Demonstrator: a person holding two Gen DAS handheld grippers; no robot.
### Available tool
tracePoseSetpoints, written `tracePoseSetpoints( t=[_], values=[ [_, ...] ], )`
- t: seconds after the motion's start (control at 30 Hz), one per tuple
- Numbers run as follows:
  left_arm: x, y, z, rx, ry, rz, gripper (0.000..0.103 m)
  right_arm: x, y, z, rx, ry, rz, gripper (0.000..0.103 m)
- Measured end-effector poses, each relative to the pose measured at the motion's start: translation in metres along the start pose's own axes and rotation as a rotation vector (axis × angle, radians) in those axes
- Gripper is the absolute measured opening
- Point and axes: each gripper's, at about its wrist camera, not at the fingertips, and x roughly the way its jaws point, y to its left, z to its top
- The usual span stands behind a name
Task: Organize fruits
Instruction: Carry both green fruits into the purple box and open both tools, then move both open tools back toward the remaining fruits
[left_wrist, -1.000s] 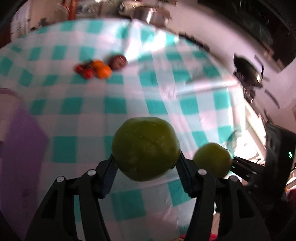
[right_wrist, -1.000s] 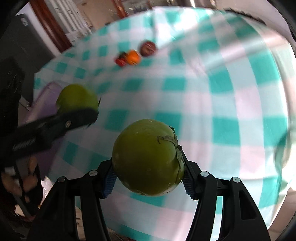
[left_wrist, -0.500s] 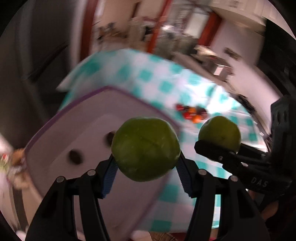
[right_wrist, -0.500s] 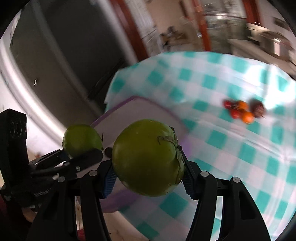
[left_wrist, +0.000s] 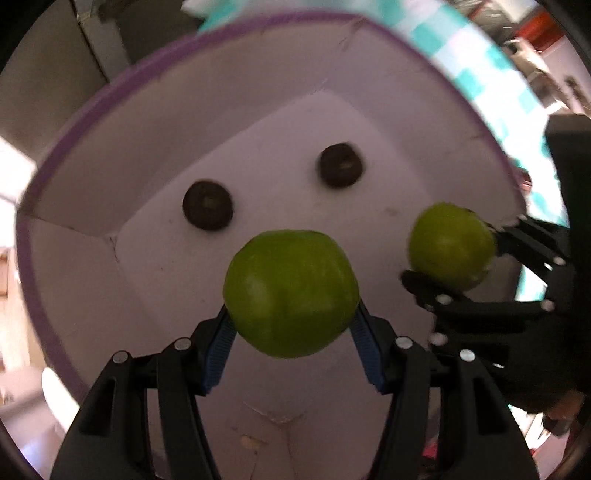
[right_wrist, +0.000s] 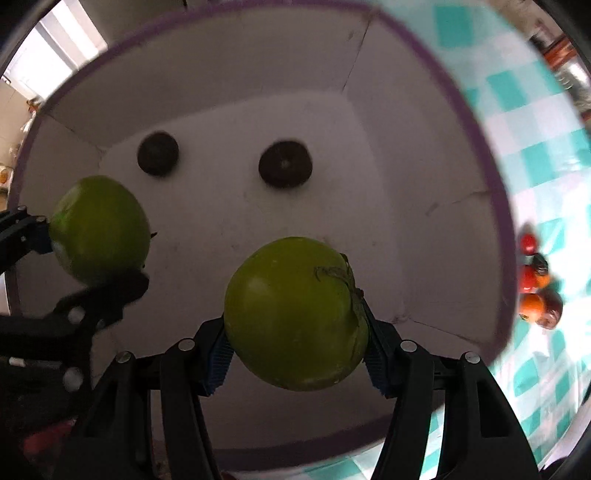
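Observation:
Both grippers hang over a white box with a purple rim (left_wrist: 44, 170) (right_wrist: 476, 122). My left gripper (left_wrist: 291, 332) is shut on a green tomato (left_wrist: 291, 291); in the right wrist view the same tomato (right_wrist: 99, 229) shows at the left in the left gripper (right_wrist: 88, 254). My right gripper (right_wrist: 295, 347) is shut on a second green tomato (right_wrist: 291, 314) with a dry stem; the left wrist view shows that tomato (left_wrist: 450, 247) at the right in the right gripper (left_wrist: 454, 254). Two dark round fruits (left_wrist: 207, 210) (left_wrist: 340, 166) (right_wrist: 158, 153) (right_wrist: 285, 164) lie on the box floor.
The box stands on a teal-and-white checked tablecloth (right_wrist: 535, 122) (left_wrist: 476, 70). A small cluster of red, orange and dark fruits (right_wrist: 535, 284) lies on the cloth just right of the box. A person's fingers (left_wrist: 561, 417) show behind the right gripper.
Both grippers swung from over the checked cloth to above the box, each keeping its green tomato. The box floor with the two dark fruits now fills both views.

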Motion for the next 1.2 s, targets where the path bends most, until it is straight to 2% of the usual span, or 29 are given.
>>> tracePoseSetpoints(
  t=[0.07,0.17,0.23,0.4,0.47,0.53,0.57,0.6,0.67,0.77,0.83,0.9,0.97,1.03,1.1,1.2],
  values=[
    [0.009,0.000,0.004,-0.009,0.038,0.006,0.058,0.009,0.000,0.003,-0.053,0.043,-0.035,0.059],
    [0.016,0.000,0.006,-0.021,0.067,0.016,0.048,0.025,0.003,0.004,-0.153,0.107,-0.084,0.059],
    [0.016,-0.003,0.008,-0.017,0.072,0.026,0.047,0.034,0.005,0.004,-0.194,0.135,-0.096,0.059],
    [0.020,-0.006,0.005,-0.002,0.073,0.038,0.048,0.040,0.003,0.001,-0.182,0.132,-0.075,0.060],
    [0.024,-0.001,-0.002,-0.012,0.080,0.025,0.050,0.035,-0.003,0.004,-0.173,0.110,-0.076,0.062],
    [0.026,0.003,-0.005,-0.019,0.066,-0.003,0.061,0.028,-0.006,0.002,-0.142,0.068,-0.093,0.077],
    [0.024,0.006,-0.008,-0.025,0.049,-0.005,0.066,0.025,-0.007,0.001,-0.136,0.057,-0.105,0.080],
    [0.020,0.009,-0.010,-0.030,0.032,-0.010,0.072,0.019,-0.008,-0.001,-0.121,0.036,-0.114,0.080],
    [0.009,0.015,-0.015,-0.038,-0.021,-0.038,0.077,0.006,-0.010,-0.005,-0.084,-0.020,-0.115,0.081],
    [-0.010,0.018,-0.026,-0.021,-0.087,0.012,0.081,-0.027,-0.019,-0.018,0.015,-0.153,-0.100,0.082],
    [-0.024,0.020,-0.032,-0.019,-0.137,0.018,0.082,-0.055,-0.026,-0.035,0.098,-0.275,-0.074,0.082],
    [-0.036,0.019,-0.035,-0.018,-0.186,0.036,0.090,-0.077,-0.029,-0.057,0.156,-0.389,-0.034,0.082],
    [-0.049,0.021,-0.039,-0.006,-0.251,0.080,0.093,-0.106,-0.033,-0.088,0.224,-0.551,-0.013,0.087],
    [-0.062,0.014,-0.043,0.005,-0.321,0.095,0.094,-0.116,-0.034,-0.109,0.276,-0.656,-0.007,0.088],
    [-0.072,-0.003,-0.040,0.008,-0.376,0.084,0.097,-0.132,-0.023,-0.121,0.328,-0.701,-0.020,0.088],
    [-0.082,-0.022,-0.036,0.020,-0.421,0.065,0.100,-0.132,-0.042,-0.154,0.445,-0.728,-0.028,0.088]
  ],
)
